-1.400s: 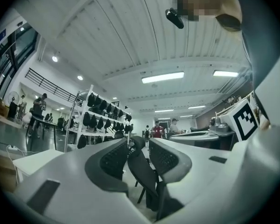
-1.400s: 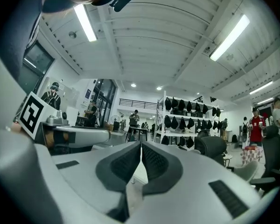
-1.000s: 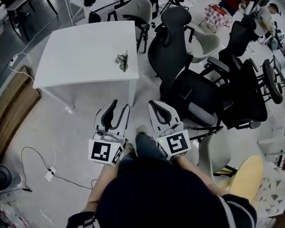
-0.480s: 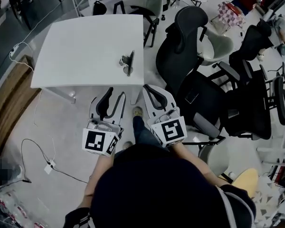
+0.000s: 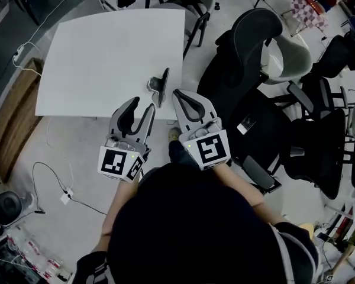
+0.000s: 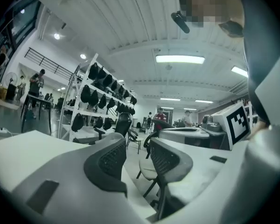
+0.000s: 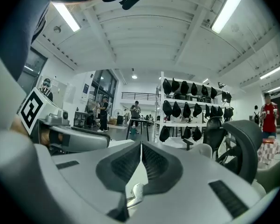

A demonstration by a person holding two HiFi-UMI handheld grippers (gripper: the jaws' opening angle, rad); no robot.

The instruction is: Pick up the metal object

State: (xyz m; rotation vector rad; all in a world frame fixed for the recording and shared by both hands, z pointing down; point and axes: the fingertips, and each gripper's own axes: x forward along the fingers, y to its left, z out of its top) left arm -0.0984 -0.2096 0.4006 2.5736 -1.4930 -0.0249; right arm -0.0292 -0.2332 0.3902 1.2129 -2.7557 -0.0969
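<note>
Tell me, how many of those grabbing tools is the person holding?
2. The left gripper is at the white table's near edge; its fingers have just been opening, nothing between them. The right gripper is beside it, fingers shut and empty, near the metal object.

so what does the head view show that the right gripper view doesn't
Only head view: the whole white table, the floor, black chairs to the table's right. Only right gripper view: ceiling lights, a shelf of dark bags, people far off. Both: the right gripper, jaws shut, and the metal object close by its tips.
</note>
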